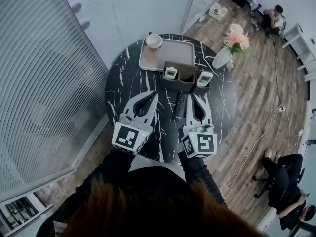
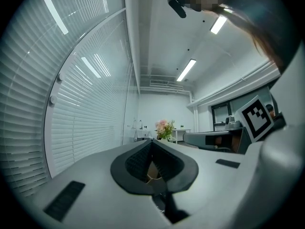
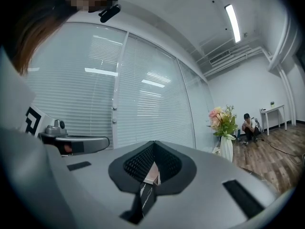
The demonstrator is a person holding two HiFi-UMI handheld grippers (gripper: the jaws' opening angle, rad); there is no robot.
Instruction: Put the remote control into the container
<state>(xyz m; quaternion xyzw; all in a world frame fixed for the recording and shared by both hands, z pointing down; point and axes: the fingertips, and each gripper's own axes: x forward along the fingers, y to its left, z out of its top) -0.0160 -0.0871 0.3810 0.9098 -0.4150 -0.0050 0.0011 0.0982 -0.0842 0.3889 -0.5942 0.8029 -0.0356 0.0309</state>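
near the desk's middle, the black remote control [image 1: 180, 105] lies ungrasped between the left gripper [image 1: 156, 95] and right gripper [image 1: 193, 96], both with jaws together and empty; the container [image 1: 183, 76] just beyond still awaits it.

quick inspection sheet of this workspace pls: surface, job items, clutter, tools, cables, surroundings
surface: round black marble table with white veins
job's things: black remote control lying flat between the tools; dark container behind it, holding two white remotes
clutter: tray with a cup; vase of flowers at the table edge
grippers: left tool shut, empty; right tool shut, empty, beside the black remote control
cables: white cable across the wooden floor; nothing seen on the table
surroundings: blinds on the left; seated people in the background
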